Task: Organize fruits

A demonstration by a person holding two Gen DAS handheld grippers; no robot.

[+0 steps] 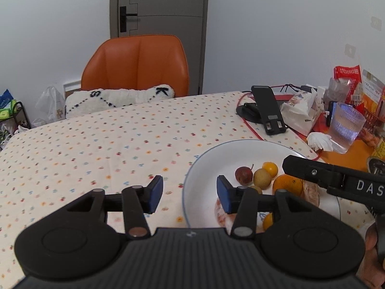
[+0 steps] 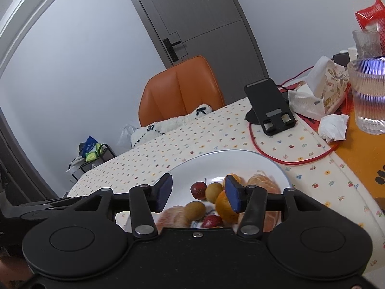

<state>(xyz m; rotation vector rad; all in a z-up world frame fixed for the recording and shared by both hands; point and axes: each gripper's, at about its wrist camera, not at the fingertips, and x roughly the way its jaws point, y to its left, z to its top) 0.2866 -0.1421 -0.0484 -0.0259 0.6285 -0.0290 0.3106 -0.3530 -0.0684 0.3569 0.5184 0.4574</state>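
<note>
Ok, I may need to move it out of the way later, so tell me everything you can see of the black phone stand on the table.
The black phone stand looks like matte plastic: a flat back plate leaning backwards, a grey strip near its bottom, two small lip tabs at the front edge and a round base behind. It holds nothing. It stands on the floral tablecloth beyond the white plate, left of the tissue pack. A red cable curves around its front.

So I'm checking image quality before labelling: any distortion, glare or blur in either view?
Left wrist view: black fisheye corners, and the white plate with fruit is sharp. Right wrist view: the grey door bends and leans strongly, a bluish glint sits on the ribbed clear glass, and nothing looks blurred.
</note>
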